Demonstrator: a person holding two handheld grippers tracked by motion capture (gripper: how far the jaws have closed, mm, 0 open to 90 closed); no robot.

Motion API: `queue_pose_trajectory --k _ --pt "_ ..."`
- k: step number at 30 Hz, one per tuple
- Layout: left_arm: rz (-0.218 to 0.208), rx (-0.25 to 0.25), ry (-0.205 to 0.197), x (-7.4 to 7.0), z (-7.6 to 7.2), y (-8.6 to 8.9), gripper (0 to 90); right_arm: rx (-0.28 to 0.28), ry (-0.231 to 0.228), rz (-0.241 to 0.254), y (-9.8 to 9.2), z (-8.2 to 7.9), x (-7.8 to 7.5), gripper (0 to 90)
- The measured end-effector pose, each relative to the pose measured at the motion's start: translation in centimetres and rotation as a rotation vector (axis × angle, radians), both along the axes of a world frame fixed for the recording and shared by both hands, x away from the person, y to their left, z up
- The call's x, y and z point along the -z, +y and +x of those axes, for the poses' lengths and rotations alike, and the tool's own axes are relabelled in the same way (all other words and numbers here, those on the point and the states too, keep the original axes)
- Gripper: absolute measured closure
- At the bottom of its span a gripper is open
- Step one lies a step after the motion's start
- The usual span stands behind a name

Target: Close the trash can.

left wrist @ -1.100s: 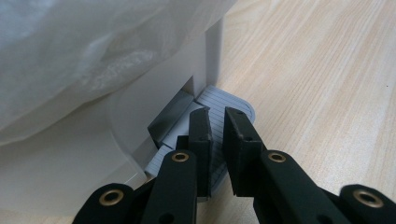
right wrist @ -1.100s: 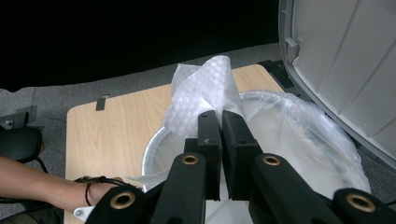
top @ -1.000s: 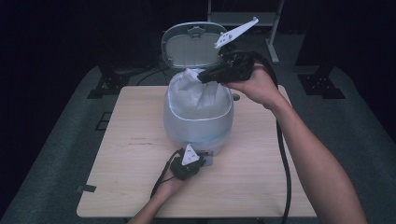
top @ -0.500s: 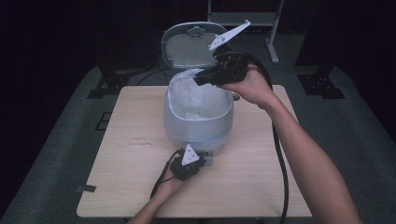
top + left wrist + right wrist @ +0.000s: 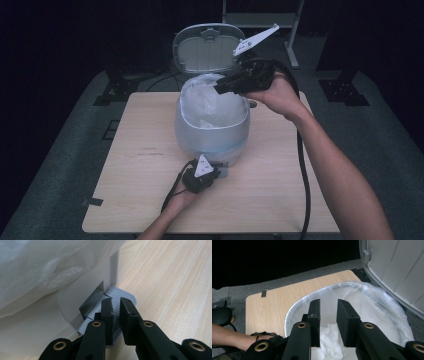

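A pale pedal bin (image 5: 212, 137) stands mid-table with its lid (image 5: 205, 50) raised. A clear plastic liner (image 5: 372, 305) is folded over its rim. Crumpled white paper (image 5: 328, 337) lies at the bottom inside. My right gripper (image 5: 218, 89) (image 5: 328, 303) hovers over the bin's mouth. Its jaws have just been opening, and nothing is between them. At the bin's foot, my left gripper (image 5: 215, 169) (image 5: 116, 302) is shut with nothing in it, its tips resting on the ribbed grey pedal (image 5: 126, 296).
The wooden table (image 5: 140, 150) has bare room left and right of the bin. A black cable (image 5: 302, 175) hangs along the right forearm to the table's front edge. A tape tab (image 5: 92, 202) marks the front left corner. A metal stand (image 5: 292, 40) rises behind.
White material that bulged up at the right gripper's tips has sunk into the bin, and the tips now stand free above the rim. The left gripper has stayed on the pedal.
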State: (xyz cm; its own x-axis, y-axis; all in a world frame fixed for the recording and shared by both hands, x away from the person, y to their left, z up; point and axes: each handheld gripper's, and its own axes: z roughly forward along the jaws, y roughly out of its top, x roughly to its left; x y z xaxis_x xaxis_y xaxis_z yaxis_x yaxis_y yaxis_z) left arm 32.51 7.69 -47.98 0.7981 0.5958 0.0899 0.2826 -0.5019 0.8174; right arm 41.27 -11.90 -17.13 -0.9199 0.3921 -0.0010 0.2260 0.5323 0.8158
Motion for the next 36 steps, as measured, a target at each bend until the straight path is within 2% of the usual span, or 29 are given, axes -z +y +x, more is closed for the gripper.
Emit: queue_pose_trajectory --k 11,21,31,36 --pt "0.002 -0.003 -0.001 0.0 0.0 0.0 81.6 0.006 0.007 0.018 -1.6 -0.6 0.2 65.4" --pt "0.005 -0.003 -0.008 0.0 -0.1 -0.1 81.6 0.030 0.010 0.025 -4.0 -1.6 0.5 62.0" --pt "0.003 0.004 0.008 -0.1 -0.1 0.0 79.7 0.064 0.020 0.031 -6.7 -2.8 1.8 60.4" --pt "0.018 0.008 -0.001 -0.2 -0.2 -0.1 78.8 0.075 0.022 0.040 -8.0 -3.3 2.5 58.8"
